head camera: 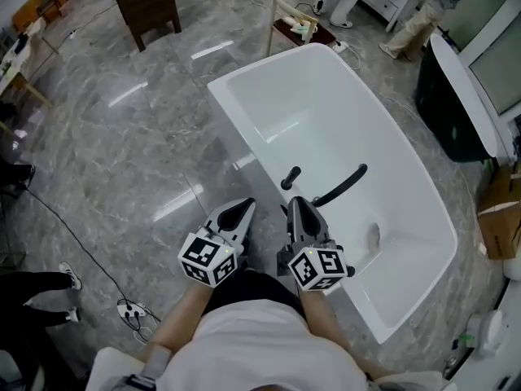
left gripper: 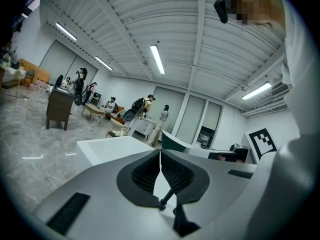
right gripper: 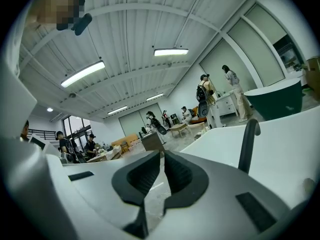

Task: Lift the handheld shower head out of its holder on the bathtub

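Both grippers' jaws are pressed together, nothing in them. Your right gripper (head camera: 296, 205) points at the black handheld shower head (head camera: 291, 177), standing apparently seated on the bathtub (head camera: 260, 63) rim beside the spout (head camera: 342, 186). Your left gripper (head camera: 242, 208) is held alongside, probably just idle.
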A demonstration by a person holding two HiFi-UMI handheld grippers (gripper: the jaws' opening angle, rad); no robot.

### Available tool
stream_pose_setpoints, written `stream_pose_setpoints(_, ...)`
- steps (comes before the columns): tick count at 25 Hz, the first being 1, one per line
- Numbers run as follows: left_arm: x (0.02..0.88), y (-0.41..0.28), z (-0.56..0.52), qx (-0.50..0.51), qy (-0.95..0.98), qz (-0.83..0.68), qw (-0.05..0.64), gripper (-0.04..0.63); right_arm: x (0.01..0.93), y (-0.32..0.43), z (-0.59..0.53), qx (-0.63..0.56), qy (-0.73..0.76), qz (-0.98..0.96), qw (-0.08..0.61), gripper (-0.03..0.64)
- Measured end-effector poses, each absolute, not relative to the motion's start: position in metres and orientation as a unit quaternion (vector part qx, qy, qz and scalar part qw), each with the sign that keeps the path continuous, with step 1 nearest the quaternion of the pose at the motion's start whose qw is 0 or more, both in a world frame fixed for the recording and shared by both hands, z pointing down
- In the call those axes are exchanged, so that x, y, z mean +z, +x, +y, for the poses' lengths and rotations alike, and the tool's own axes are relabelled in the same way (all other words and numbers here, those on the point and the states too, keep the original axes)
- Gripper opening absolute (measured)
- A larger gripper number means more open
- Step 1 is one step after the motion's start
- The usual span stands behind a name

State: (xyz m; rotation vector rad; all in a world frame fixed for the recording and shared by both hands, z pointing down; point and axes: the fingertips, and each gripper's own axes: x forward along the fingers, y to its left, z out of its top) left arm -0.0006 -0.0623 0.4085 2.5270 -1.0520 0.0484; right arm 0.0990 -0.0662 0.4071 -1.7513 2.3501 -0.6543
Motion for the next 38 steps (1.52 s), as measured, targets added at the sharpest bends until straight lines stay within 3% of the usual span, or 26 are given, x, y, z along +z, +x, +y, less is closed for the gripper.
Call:
stream_pose_setpoints(17,0.412,0.024,-0.169,0.026,0.939,-0.266,0.218,0.012,0.411,0.107,-0.157,-0.202,-0.65,0.731,0.047,0.026)
stream_pose_setpoints(26,0.423,0.044,-0.205,0.033,0.952,-0.21,0.222,0.013,0.422,0.105,-0.191,-0.197,-0.661,0.723,0.036,0.192)
stream_pose_setpoints(38,0.442,0.066,-0.224,0.037,0.948,-0.203,0.241,0.013,0.437,0.121,-0.197,-0.188,-0.681,0.708,-0.009,0.198)
